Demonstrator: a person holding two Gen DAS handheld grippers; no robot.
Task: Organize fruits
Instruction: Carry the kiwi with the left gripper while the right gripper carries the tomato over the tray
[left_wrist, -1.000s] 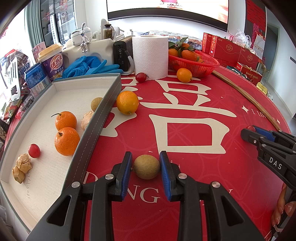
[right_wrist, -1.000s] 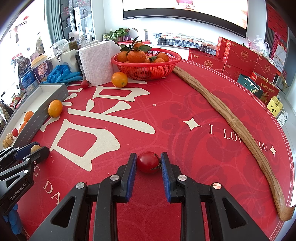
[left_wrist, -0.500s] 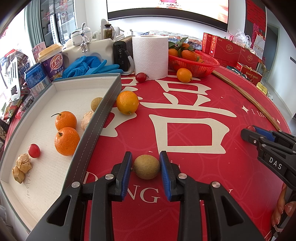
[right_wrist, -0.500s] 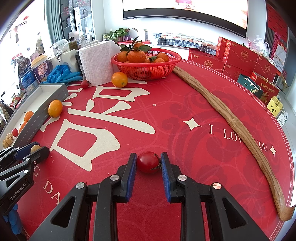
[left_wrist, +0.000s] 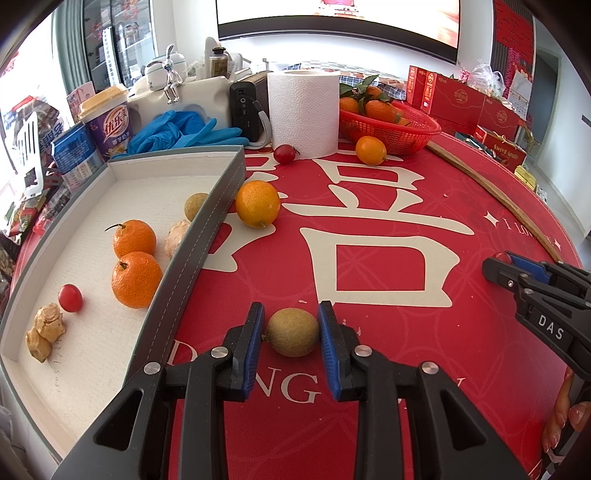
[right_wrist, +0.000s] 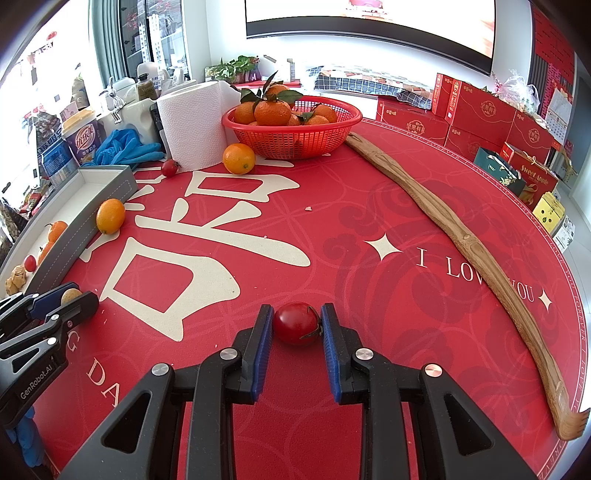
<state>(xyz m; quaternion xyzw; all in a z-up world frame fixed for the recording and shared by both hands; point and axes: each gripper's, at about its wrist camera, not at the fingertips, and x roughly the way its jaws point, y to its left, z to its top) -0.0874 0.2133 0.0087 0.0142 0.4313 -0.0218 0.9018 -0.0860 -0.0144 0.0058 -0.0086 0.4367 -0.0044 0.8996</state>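
Grippers each clamped on one fruit, both low over the red table mat.

Left gripper (left_wrist: 291, 325) grasps a brown longan (left_wrist: 293, 332) between its blue pads, fruit resting on the mat (left_wrist: 388, 332) right at its fingertips; just to its left runs the grey wall of the tray (left_wrist: 192, 258), holding two mandarins (left_wrist: 136, 258), a cherry tomato (left_wrist: 70, 297), another longan and some pale lumps I cannot name. An orange (left_wrist: 257, 203) sits ahead, touching the tray's outer wall. Right gripper (right_wrist: 297, 323) is pinched tight on a red tomato (right_wrist: 296, 324), also down on the mat. Far ahead of it stand a red basket (right_wrist: 291, 136) of mandarins, a paper roll (right_wrist: 194, 125), a loose orange (right_wrist: 239, 158) and a small tomato (right_wrist: 169, 168); a long wooden stick (right_wrist: 461, 236) lies to its right.
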